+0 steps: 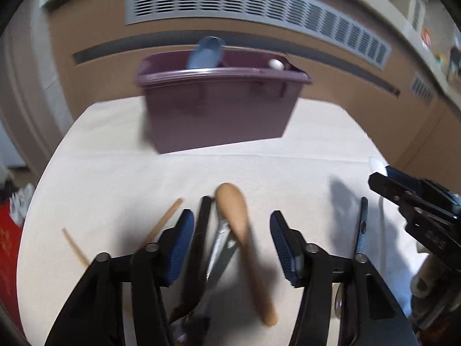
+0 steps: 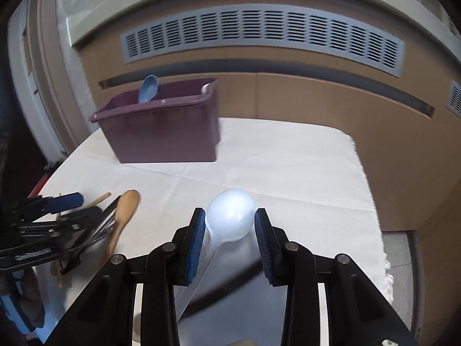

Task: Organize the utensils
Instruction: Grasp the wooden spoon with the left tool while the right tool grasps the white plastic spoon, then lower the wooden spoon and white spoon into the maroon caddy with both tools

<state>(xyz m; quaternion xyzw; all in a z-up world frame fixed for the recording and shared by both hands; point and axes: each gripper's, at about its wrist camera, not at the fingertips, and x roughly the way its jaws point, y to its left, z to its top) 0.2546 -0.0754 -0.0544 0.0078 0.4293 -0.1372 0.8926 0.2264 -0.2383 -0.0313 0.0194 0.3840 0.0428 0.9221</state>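
Observation:
A purple bin (image 1: 219, 109) stands at the table's far side with a blue spoon (image 1: 204, 53) and a white utensil (image 1: 276, 64) in it; it also shows in the right wrist view (image 2: 164, 132). My left gripper (image 1: 232, 245) is open above a wooden spoon (image 1: 239, 230), metal tongs (image 1: 219, 248) and a black utensil (image 1: 198, 230). My right gripper (image 2: 230, 230) is open around a white spoon (image 2: 230, 216) whose bowl lies between the fingers. The wooden spoon (image 2: 124, 216) also shows in the right wrist view.
The table carries a white cloth (image 1: 144, 173). Wooden chopsticks (image 1: 164, 222) lie left of the left gripper. A blue-handled utensil (image 1: 361, 227) lies to its right. A brown cabinet with a grey vent (image 2: 259, 34) stands behind the table. The table's right edge (image 2: 371, 201) is close.

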